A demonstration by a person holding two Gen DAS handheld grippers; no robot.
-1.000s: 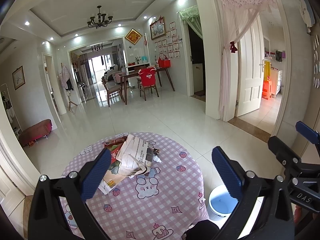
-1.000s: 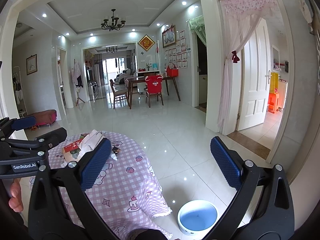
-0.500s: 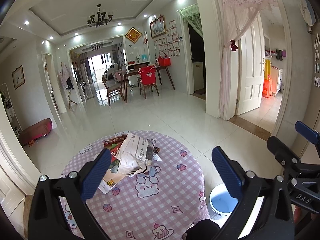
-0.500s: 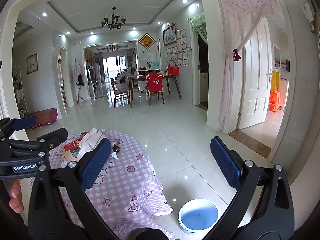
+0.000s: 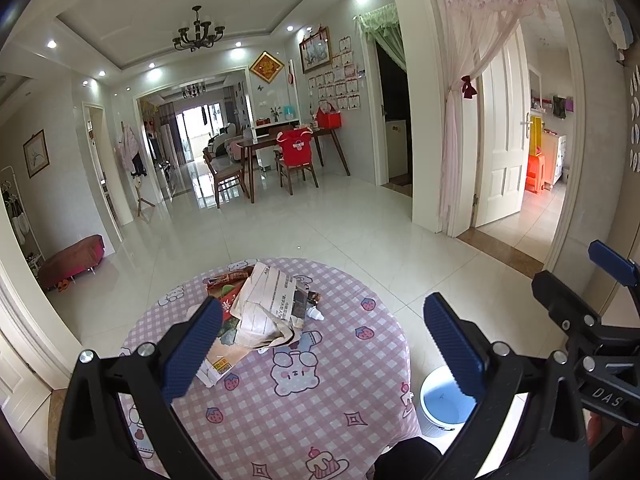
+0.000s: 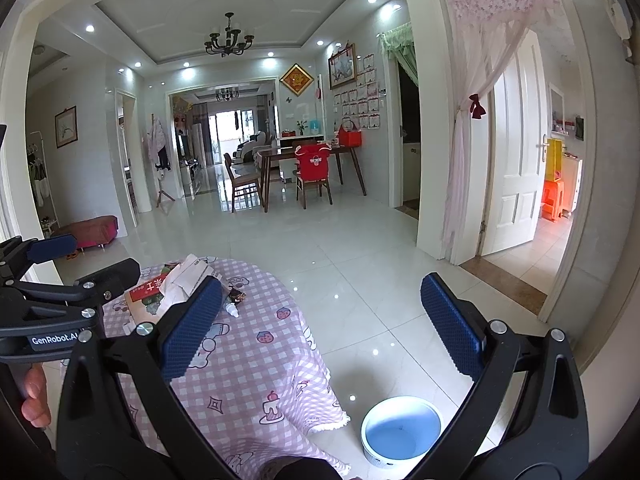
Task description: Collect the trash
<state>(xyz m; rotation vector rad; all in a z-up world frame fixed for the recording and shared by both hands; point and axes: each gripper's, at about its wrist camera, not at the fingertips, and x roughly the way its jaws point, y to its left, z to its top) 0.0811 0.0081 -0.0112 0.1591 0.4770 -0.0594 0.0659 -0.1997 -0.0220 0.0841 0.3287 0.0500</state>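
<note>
Both the left gripper (image 5: 320,348) & right gripper (image 6: 316,320) gape wide, holding nothing. Best approach: lower left onto crumpled newspaper (image 5: 266,304) on worktop (image 5: 304,396), pinch a raised fold, then carry to bin (image 6: 402,428).

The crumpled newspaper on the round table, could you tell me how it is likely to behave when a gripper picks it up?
The crumpled newspaper looks thin and creased, so it is probably light and floppy, sagging or unfolding when pinched. It lies loosely over glossy packaging, which may slide on the tablecloth.
</note>
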